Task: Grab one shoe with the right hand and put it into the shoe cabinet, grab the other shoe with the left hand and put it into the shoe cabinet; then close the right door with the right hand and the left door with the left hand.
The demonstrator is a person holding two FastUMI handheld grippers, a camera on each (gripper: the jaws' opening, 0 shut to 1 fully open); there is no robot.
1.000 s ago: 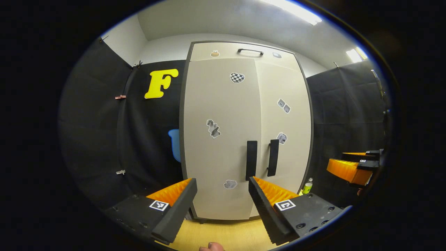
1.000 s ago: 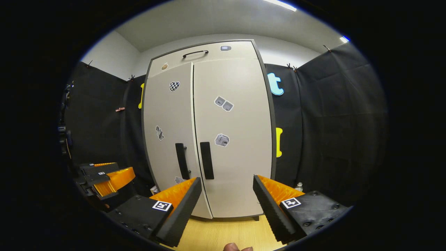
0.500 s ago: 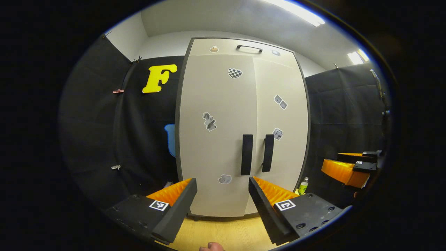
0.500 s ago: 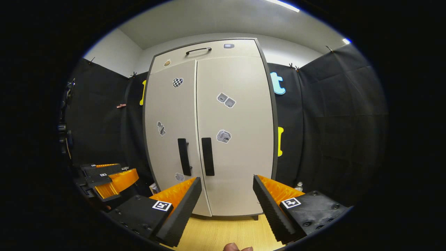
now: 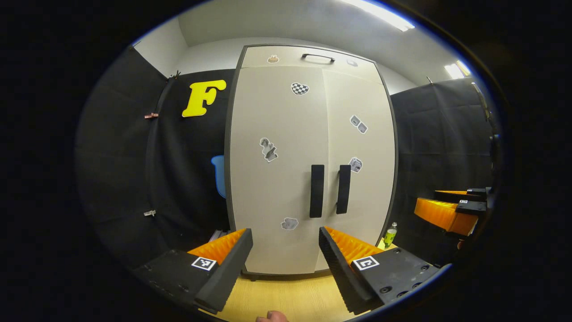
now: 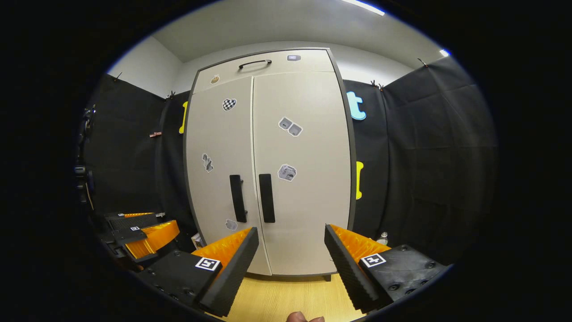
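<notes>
A tall beige shoe cabinet (image 5: 277, 188) (image 6: 304, 201) stands ahead with both doors shut. Two dark vertical handles (image 5: 317, 191) (image 6: 267, 198) sit side by side at the middle seam, and stickers dot the doors. My left gripper (image 5: 286, 241) is open with nothing between its fingers, held back from the left door. My right gripper (image 6: 291, 239) is open and empty too, facing the right door. In the left gripper view the right gripper (image 5: 447, 212) shows at the far right. In the right gripper view the left gripper (image 6: 143, 232) shows at lower left. The shoes are hidden.
The cabinet stands on a light wooden floor (image 5: 286, 297) (image 6: 277, 299). A small bottle (image 5: 390, 235) (image 6: 383, 238) stands on the floor by the cabinet's right side. A drawer with a dark handle (image 5: 317, 57) tops the cabinet. Black cloth walls flank it.
Both grippers have drawn back a little from the cabinet, and the doors look slightly smaller and higher in each view. Both grippers stayed open.
</notes>
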